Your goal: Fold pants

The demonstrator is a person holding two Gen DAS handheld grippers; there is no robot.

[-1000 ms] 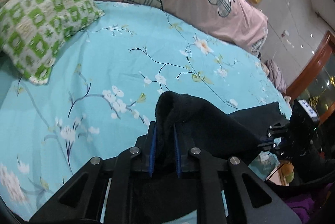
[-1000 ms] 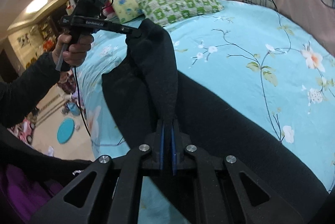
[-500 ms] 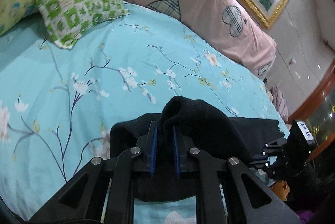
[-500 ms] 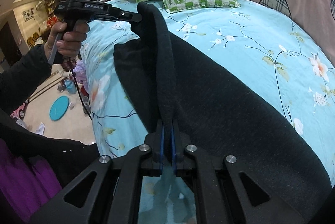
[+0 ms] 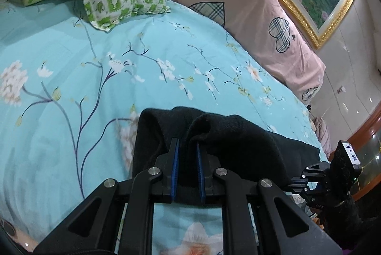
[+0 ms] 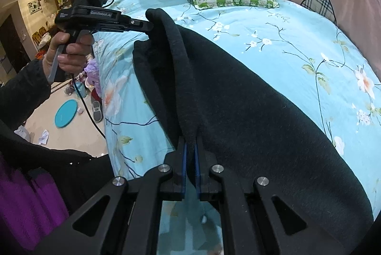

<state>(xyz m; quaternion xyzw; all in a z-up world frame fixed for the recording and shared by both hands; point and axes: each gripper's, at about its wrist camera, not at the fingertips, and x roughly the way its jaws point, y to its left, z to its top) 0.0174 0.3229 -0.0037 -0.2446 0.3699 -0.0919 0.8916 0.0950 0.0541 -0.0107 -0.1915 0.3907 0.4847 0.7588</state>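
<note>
Both tongs pinching pants [image 6: 250, 100] hem — left tongs [image 5: 187, 147], right tongs [image 6: 189, 147]; pants' near end cut off at bed [image 5: 95, 64] edge.

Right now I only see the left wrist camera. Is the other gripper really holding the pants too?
Observer: Yes. The right gripper is shut on a rolled edge of the black pants.
Operator: Where is most of the pants?
Observer: Spread across the blue flowered bed sheet, beyond that held edge.
Operator: Is my gripper up in the air?
Observer: Your left gripper holds its end of the edge above the sheet.
Operator: What's off the bed?
Observer: A teal round mat lies on the floor.
</note>
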